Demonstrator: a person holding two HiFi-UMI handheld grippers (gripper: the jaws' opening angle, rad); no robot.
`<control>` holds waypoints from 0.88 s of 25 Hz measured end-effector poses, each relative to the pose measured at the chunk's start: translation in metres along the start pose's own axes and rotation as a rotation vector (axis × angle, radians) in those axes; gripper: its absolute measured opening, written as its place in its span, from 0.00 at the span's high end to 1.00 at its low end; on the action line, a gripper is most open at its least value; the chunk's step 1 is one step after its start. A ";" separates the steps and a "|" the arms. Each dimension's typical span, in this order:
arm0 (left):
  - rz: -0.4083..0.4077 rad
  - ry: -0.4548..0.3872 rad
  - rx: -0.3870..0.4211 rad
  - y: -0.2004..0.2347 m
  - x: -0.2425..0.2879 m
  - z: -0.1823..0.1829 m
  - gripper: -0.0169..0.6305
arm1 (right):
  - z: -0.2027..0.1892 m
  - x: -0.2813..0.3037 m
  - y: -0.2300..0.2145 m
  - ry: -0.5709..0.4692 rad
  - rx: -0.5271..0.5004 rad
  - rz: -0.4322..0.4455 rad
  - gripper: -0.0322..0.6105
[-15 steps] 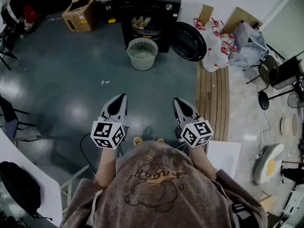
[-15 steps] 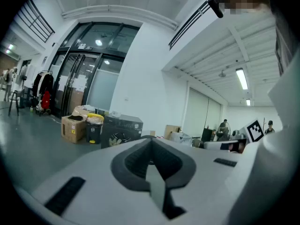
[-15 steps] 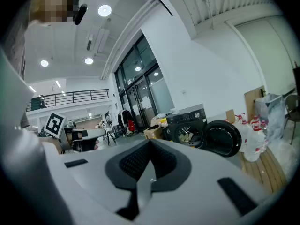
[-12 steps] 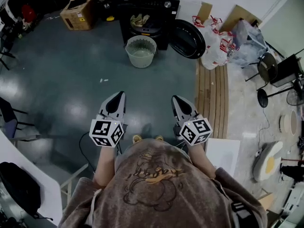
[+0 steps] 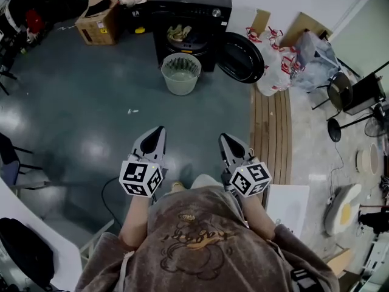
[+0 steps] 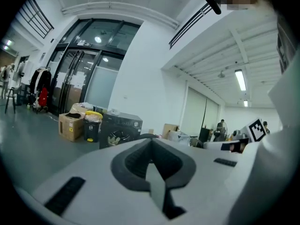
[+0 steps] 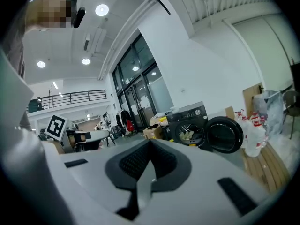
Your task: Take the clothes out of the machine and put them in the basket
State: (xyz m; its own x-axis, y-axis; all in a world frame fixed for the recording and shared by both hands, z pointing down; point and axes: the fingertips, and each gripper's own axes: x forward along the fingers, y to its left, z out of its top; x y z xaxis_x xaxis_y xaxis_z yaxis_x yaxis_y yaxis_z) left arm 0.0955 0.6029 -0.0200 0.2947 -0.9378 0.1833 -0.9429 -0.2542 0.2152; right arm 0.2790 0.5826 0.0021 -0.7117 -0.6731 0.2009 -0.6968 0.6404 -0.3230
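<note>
A black washing machine stands at the far side of the floor with its round door swung open to the right. Pale clothes lie in the drum. A light round basket stands on the floor just in front of the opening. My left gripper and right gripper are held side by side close to my body, far from the machine, both shut and empty. The right gripper view shows the machine, its door and the clothes ahead of the shut jaws.
A cardboard box and a yellow-lidded bin stand left of the machine. White bags with red handles lie to its right. A wooden slatted strip runs along the right, with black chairs beyond. A table edge is at lower left.
The head view has shifted slightly, so the grippers sit a little lower in it. Both grippers stay shut, empty and side by side.
</note>
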 end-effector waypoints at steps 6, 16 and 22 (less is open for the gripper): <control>-0.054 -0.013 0.006 0.015 0.008 0.011 0.97 | 0.001 0.020 0.005 -0.002 -0.013 -0.028 0.96; -0.074 -0.002 0.006 0.051 0.068 0.012 0.97 | 0.007 0.085 -0.023 -0.004 0.007 -0.026 0.96; -0.063 0.007 0.011 0.084 0.126 0.025 0.97 | 0.027 0.147 -0.062 0.005 0.015 -0.013 0.96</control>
State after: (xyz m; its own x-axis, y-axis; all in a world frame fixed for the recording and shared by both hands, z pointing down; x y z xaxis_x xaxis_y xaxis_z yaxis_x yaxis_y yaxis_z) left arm 0.0498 0.4571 -0.0033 0.3544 -0.9184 0.1761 -0.9241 -0.3152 0.2159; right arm 0.2196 0.4339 0.0263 -0.7032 -0.6794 0.2093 -0.7044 0.6261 -0.3344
